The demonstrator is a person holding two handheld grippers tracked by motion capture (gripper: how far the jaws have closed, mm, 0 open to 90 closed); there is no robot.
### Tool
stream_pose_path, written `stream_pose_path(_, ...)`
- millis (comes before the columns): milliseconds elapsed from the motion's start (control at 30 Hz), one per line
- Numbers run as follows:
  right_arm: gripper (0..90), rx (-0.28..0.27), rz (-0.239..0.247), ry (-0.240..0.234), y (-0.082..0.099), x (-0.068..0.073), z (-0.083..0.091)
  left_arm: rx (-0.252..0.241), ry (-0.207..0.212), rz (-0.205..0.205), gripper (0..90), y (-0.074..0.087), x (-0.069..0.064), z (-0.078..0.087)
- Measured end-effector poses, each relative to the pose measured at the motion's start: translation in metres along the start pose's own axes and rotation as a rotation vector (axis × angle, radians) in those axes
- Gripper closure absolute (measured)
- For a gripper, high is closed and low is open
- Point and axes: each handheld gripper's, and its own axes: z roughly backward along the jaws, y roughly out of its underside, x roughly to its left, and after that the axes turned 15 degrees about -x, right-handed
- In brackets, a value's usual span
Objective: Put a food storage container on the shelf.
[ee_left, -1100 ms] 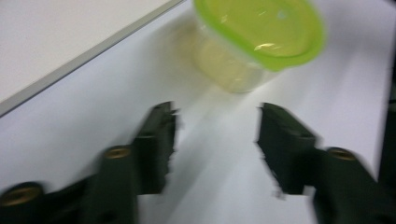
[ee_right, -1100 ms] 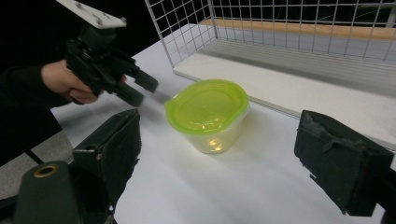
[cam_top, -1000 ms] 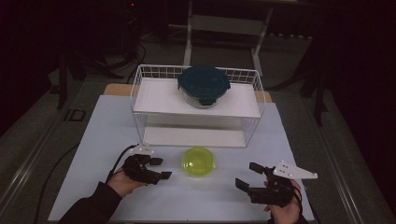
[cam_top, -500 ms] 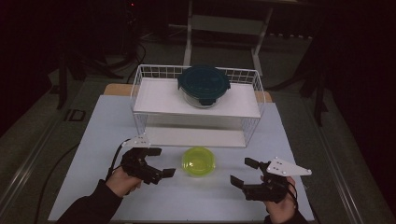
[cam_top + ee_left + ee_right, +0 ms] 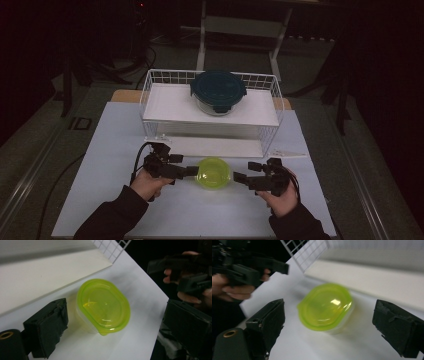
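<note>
High view is showing two forearms coming in at the near edge, each hand carrying a claw across the white table [image 5: 100, 150]. Left claw [image 5: 192, 171] is pointing rightward with its jaws spread wide, having just been closing a little, and nothing is pinched between them; its tips are sitting just beside the left rim of the tub [image 5: 213, 173]. Right claw [image 5: 239, 177] is pointing leftward, jaws likewise spread and pinching nothing, its tips just beside the tub's right rim. So the tub, a small clear one with a yellow-green lid, is lying on the table between the two claws, flanked by both; whether either claw is touching it I cannot tell. From the left gripper view the tub [image 5: 103, 306] is lying just ahead of the spread jaws, nearer the left one, with the other hand [image 5: 186, 277] and its claw farther off at upper right. From the right gripper view the tub [image 5: 326, 305] is lying ahead, between the two wide jaws, apart from both. Beyond the claws, a white wire basket [image 5: 150, 92] is standing on the table, and on the shelf [image 5: 170, 102] inside it a round glass container [image 5: 218, 92] with a dark teal lid is sitting, well apart from both claws.
</note>
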Motion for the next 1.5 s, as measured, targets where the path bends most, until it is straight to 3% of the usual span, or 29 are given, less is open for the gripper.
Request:
stream_pose_path(33,15.1,0.018,-0.046,0.007,0.0,-0.005,-0.007,0.001,-0.011,0.02,12.7,0.001,0.002,-0.002)
stream_pose_path(100,16.2,0.055,-0.078,0.02,-0.001,-0.011,-0.016,0.02,-0.019,0.06,14.2,0.003,0.007,-0.007)
stream_pose_path(167,18.6,0.084,-0.123,0.034,0.001,-0.017,-0.024,0.031,-0.032,0.079,15.9,0.006,0.01,-0.012)
stream_pose_path(200,18.6,0.084,-0.123,0.034,0.001,-0.017,-0.024,0.031,-0.032,0.079,19.3,0.006,0.01,-0.012)
stream_pose_path(233,22.8,0.096,-0.15,0.038,0.002,-0.021,-0.028,0.043,-0.05,0.113,19.3,0.007,0.014,-0.016)
stream_pose_path(267,31.0,0.131,-0.224,0.038,0.008,-0.028,-0.037,0.073,-0.033,0.148,25.7,0.009,0.018,-0.022)
stream_pose_path(400,35.0,0.164,-0.271,0.065,0.015,-0.037,-0.046,0.11,-0.076,0.193,31.2,0.013,0.023,-0.031)
stream_pose_path(467,43.2,0.184,-0.302,0.056,0.017,-0.04,-0.05,0.13,-0.099,0.213,35.2,0.015,0.026,-0.034)
stream_pose_path(600,50.7,0.19,-0.323,0.064,0.02,-0.043,-0.055,0.15,-0.088,0.241,50.6,0.018,0.028,-0.038)
stream_pose_path(667,58.2,0.198,-0.355,0.076,0.021,-0.045,-0.057,0.162,-0.082,0.252,57.6,0.021,0.029,-0.041)
stream_pose_path(800,67.8,0.202,-0.383,0.065,0.022,-0.046,-0.057,0.16,-0.079,0.27,65.5,0.024,0.031,-0.042)
stream_pose_path(867,68.7,0.202,-0.388,0.061,0.022,-0.046,-0.057,0.157,-0.076,0.274,69.2,0.024,0.031,-0.041)
stream_pose_path(900,74.0,0.207,-0.385,0.059,0.021,-0.044,-0.058,0.157,-0.074,0.268,69.8,0.024,0.03,-0.041)
stream_pose_path(1067,75.1,0.223,-0.381,0.059,0.021,-0.041,-0.057,0.162,-0.072,0.27,72.8,0.024,0.028,-0.041)
stream_pose_path(1233,76.8,0.242,-0.32,0.041,0.022,-0.032,-0.055,0.179,-0.062,0.266,76.0,0.025,0.024,-0.039)
stream_pose_path(1400,79.2,0.233,-0.318,0.055,0.022,-0.027,-0.051,0.167,-0.058,0.242,78.0,0.026,0.017,-0.034)
stream_pose_path(1433,80.6,0.218,-0.288,0.063,0.022,-0.024,-0.048,0.175,-0.063,0.219,79.8,0.025,0.014,-0.034)
stream_pose_path(1500,80.6,0.214,-0.255,0.073,0.022,-0.019,-0.047,0.167,-0.058,0.227,79.9,0.024,0.013,-0.031)
